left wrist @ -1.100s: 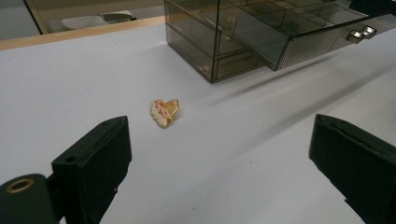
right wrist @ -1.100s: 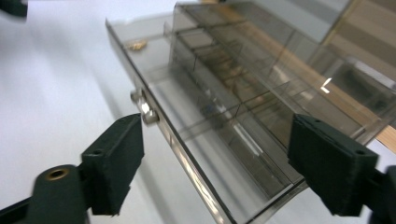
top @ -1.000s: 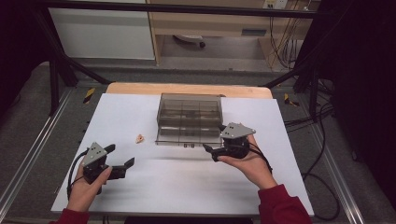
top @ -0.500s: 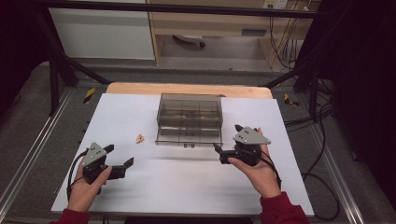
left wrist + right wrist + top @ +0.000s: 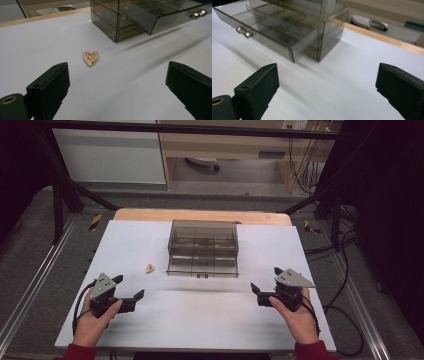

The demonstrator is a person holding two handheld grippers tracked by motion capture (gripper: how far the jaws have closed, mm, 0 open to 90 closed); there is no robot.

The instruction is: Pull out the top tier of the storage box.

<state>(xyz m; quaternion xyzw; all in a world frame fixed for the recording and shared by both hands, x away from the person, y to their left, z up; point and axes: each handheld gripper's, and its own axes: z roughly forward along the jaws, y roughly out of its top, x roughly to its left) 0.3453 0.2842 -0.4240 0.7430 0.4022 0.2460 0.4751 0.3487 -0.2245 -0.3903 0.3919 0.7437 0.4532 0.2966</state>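
A smoky clear drawer box (image 5: 202,240) stands mid-table with its lower drawer (image 5: 202,266) pulled out toward me. A small pink and gold trinket (image 5: 149,268) lies on the white sheet left of the box. My left gripper (image 5: 130,286) rests at the near left, open, with the trinket (image 5: 90,58) ahead of its jaws and apart from them. My right gripper (image 5: 265,279) is at the near right, clear of the drawer; its jaws have just been opening and stand open with nothing between them. In the right gripper view the drawer's twin knobs (image 5: 244,32) lie ahead to the left.
The white sheet (image 5: 210,325) covers a wooden table whose bare edge (image 5: 200,215) runs behind the box. Dark frame rails (image 5: 35,280) flank the table, and cables (image 5: 345,270) trail at the right. The box (image 5: 130,17) rises ahead of the left gripper, to the right.
My right gripper has moved from the drawer's front off to the right and a little toward me. The left gripper, the box and the trinket stay where they were.
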